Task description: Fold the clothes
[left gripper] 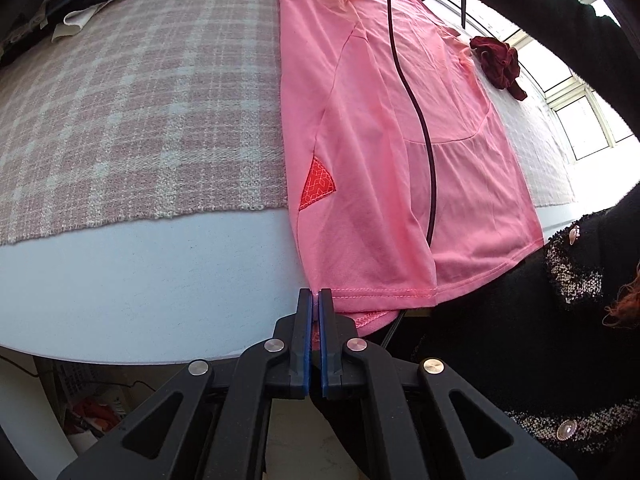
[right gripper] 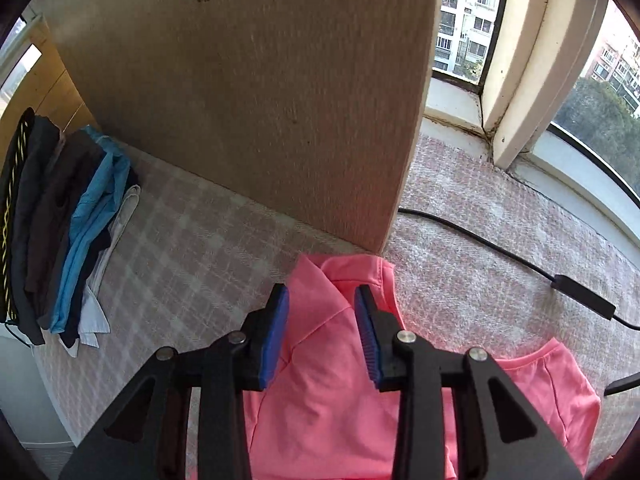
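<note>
A pink shirt lies lengthwise on a pink plaid cloth over a white table, its hem hanging over the near edge. My left gripper is shut on the hem's corner at the table edge. In the right wrist view the same pink shirt shows its collar end near a brown board. My right gripper hovers open just above the collar area, with fabric showing between its blue pads but not pinched.
A pile of folded dark and blue clothes sits at the far left. A dark red garment lies right of the shirt. A black cable crosses the shirt. A person in a black sweater stands at right. Brown board and window sill stand behind.
</note>
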The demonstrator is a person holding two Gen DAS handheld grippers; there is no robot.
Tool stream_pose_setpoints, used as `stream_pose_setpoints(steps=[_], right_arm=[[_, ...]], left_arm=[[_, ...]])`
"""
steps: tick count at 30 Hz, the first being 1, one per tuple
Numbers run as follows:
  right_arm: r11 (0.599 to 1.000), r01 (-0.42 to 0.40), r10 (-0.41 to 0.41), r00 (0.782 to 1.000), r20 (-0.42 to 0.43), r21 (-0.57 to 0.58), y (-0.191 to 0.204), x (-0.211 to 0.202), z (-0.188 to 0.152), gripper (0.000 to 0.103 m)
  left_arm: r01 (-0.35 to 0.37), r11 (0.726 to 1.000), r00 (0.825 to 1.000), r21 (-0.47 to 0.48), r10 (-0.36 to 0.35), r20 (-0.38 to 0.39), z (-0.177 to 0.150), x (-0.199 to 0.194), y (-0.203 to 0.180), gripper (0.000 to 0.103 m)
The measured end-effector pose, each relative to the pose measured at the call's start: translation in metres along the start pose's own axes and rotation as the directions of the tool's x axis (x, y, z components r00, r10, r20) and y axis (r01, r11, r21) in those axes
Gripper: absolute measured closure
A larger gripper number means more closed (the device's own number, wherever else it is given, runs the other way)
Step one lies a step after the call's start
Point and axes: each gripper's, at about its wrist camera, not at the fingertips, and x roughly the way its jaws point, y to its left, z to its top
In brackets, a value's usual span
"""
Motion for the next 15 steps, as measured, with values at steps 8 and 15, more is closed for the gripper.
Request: stream_pose_setpoints(steps=[8,15], right_arm=[[0.999,-0.014,0.012,0.998,-0.061,-0.037,0.005,0.023,0.007,0.068],[0.998,-0.01,0.007,0.998,-0.059,-0.055,0.008,0.026,0.001,0.1]], left_arm=[[-0.008,1.0,1.0,-0.017,0.008,-0.001,0.009,0.004,-0.006,0.101],[-0.02,0.999,1.0,-0.035,0.02,0.019,0.0,-0.001,-0.004,0.101]])
